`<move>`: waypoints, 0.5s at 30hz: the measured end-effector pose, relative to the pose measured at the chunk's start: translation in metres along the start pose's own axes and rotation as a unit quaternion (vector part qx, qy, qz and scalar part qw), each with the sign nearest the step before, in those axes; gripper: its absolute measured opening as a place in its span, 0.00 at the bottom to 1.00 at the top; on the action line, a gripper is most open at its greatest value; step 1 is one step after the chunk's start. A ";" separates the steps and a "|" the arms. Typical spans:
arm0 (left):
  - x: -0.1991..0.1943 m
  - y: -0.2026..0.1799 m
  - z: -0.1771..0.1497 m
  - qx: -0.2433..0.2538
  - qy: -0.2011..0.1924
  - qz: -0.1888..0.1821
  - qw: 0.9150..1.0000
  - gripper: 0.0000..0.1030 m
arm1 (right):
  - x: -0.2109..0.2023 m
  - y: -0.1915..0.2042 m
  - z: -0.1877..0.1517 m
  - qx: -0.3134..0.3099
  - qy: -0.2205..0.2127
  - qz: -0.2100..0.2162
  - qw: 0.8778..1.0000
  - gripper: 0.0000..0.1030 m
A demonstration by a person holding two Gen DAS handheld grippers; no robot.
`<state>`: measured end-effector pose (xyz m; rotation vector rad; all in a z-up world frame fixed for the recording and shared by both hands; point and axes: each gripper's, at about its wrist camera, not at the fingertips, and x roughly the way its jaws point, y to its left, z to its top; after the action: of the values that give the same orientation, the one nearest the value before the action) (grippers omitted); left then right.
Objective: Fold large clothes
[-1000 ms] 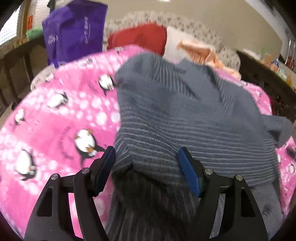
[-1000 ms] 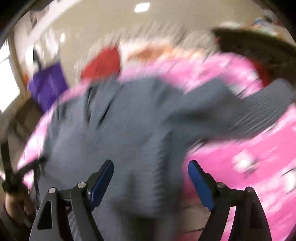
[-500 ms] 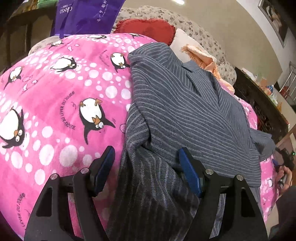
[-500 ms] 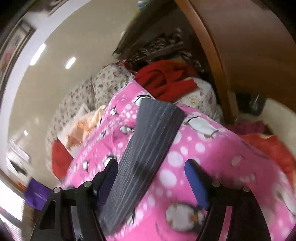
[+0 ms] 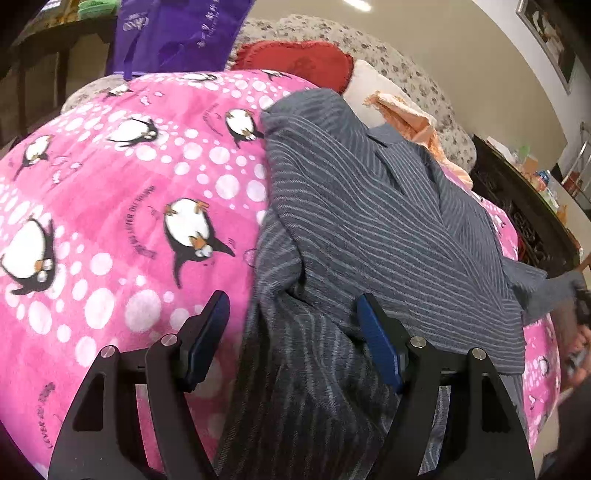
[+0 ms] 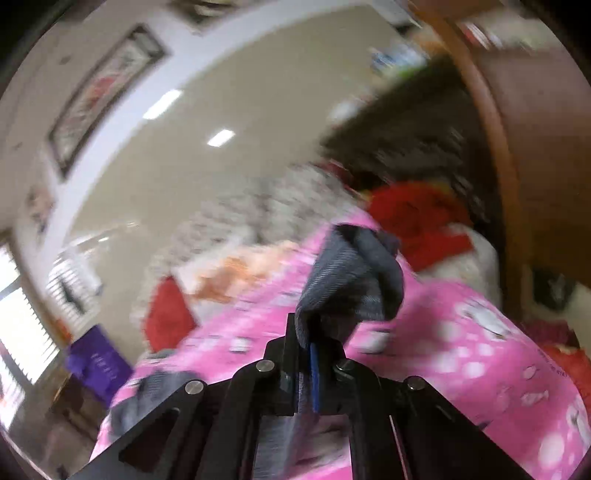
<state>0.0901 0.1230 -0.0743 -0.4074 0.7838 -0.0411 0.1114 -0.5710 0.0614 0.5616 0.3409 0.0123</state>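
Observation:
A large grey striped garment (image 5: 369, 236) lies spread on a pink penguin blanket (image 5: 110, 221). My left gripper (image 5: 293, 332) is open, its blue pads on either side of the garment's near left edge, which hangs down between them. In the right wrist view my right gripper (image 6: 308, 350) is shut on the garment's sleeve end (image 6: 351, 273), which bunches up above the jaws. The right gripper and the hand holding it show faintly at the far right edge of the left wrist view (image 5: 581, 325).
A red cushion (image 5: 295, 62), a white pillow and an orange cloth (image 5: 406, 114) lie at the bed's head. A purple bag (image 5: 177, 33) stands at the back left. A dark wooden cabinet (image 5: 524, 214) runs along the right. Red clothes (image 6: 417, 221) lie beyond the sleeve.
My right gripper has swung to the right sleeve and closed on it, lifting it. My left gripper has stayed open over the garment's left edge, shifting only slightly.

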 end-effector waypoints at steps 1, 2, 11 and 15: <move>-0.005 0.002 0.001 -0.003 -0.003 0.013 1.000 0.70 | -0.009 0.020 0.001 -0.014 -0.003 0.015 1.000 0.04; -0.013 0.003 0.001 -0.005 -0.010 0.031 0.999 0.70 | -0.021 0.051 0.002 -0.031 -0.008 0.041 0.999 0.04; -0.099 0.055 -0.019 0.002 -0.075 0.132 0.988 0.70 | 0.002 0.271 -0.065 -0.105 0.058 0.218 0.969 0.04; -0.116 0.107 -0.027 -0.038 -0.075 0.184 0.979 0.70 | 0.047 0.352 -0.136 -0.101 0.116 0.273 0.950 0.04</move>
<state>-0.0230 0.2339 -0.0528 -0.3279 0.7019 0.3627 0.1414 -0.1969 0.1238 0.4356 0.3989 0.6464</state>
